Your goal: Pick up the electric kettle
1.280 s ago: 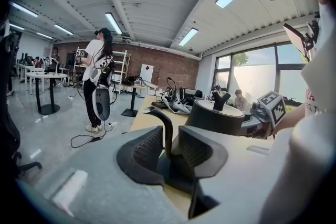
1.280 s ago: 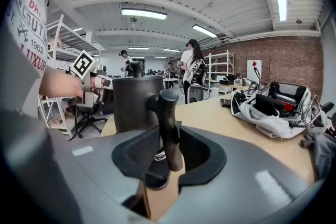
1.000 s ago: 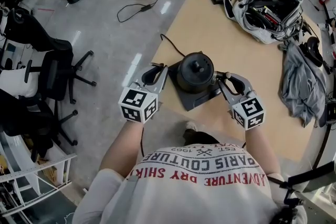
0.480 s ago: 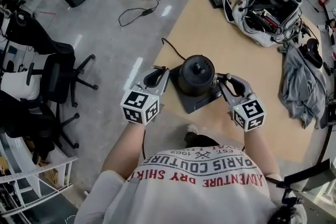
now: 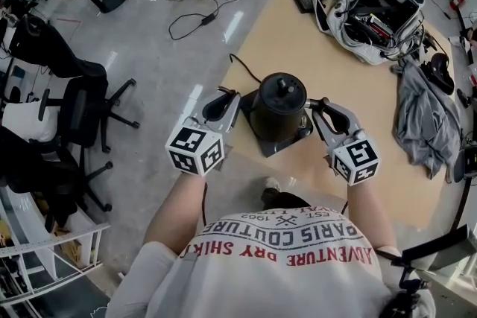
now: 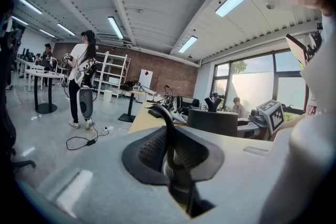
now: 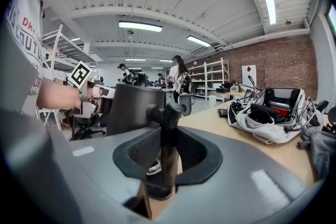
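Observation:
The black electric kettle point(image 5: 279, 104) hangs just above its dark square base point(image 5: 289, 143) at the near left edge of the wooden table point(image 5: 335, 63). My left gripper point(image 5: 228, 103) is shut on the thin curved spout point(image 6: 169, 131) on the kettle's left side. In the left gripper view the kettle body point(image 6: 212, 122) shows to the right. My right gripper point(image 5: 317, 109) has the kettle's handle point(image 7: 164, 113) between its pads, and its jaws are closing on it. The kettle body point(image 7: 131, 107) stands left of the handle in the right gripper view.
An open grey bag full of cables point(image 5: 376, 4) lies at the table's far end. A grey cloth point(image 5: 425, 115) is on the right side. Black office chairs point(image 5: 74, 100) stand on the floor to the left. A cord point(image 5: 194, 15) trails across the floor.
Both grippers have risen a little, and the kettle has come up with them off its base.

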`<state>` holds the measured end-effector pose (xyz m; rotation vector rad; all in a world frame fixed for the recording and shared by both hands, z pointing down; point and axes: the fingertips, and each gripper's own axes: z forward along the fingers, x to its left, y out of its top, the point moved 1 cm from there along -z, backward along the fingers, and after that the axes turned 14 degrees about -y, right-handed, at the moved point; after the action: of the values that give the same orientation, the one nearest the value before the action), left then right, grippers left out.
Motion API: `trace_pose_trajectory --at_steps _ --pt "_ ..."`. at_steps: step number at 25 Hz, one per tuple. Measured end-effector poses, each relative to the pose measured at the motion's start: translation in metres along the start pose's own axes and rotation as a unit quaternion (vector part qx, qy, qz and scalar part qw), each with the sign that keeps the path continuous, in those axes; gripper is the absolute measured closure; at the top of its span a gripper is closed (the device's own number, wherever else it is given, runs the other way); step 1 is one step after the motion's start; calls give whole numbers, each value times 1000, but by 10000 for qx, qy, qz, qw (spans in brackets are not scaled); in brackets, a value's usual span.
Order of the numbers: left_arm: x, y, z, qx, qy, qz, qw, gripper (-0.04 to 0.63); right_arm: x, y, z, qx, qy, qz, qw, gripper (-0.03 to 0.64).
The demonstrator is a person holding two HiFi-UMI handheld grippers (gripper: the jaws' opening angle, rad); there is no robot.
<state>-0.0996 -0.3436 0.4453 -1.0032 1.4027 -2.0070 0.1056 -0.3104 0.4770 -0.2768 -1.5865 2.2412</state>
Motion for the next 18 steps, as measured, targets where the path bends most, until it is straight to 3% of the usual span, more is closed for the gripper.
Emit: trace_pose_trajectory --at_steps 18 --pt "-77 3 -66 -7 -49 154 9999 557 41 10 -89 -267 56 -170 9995 525"
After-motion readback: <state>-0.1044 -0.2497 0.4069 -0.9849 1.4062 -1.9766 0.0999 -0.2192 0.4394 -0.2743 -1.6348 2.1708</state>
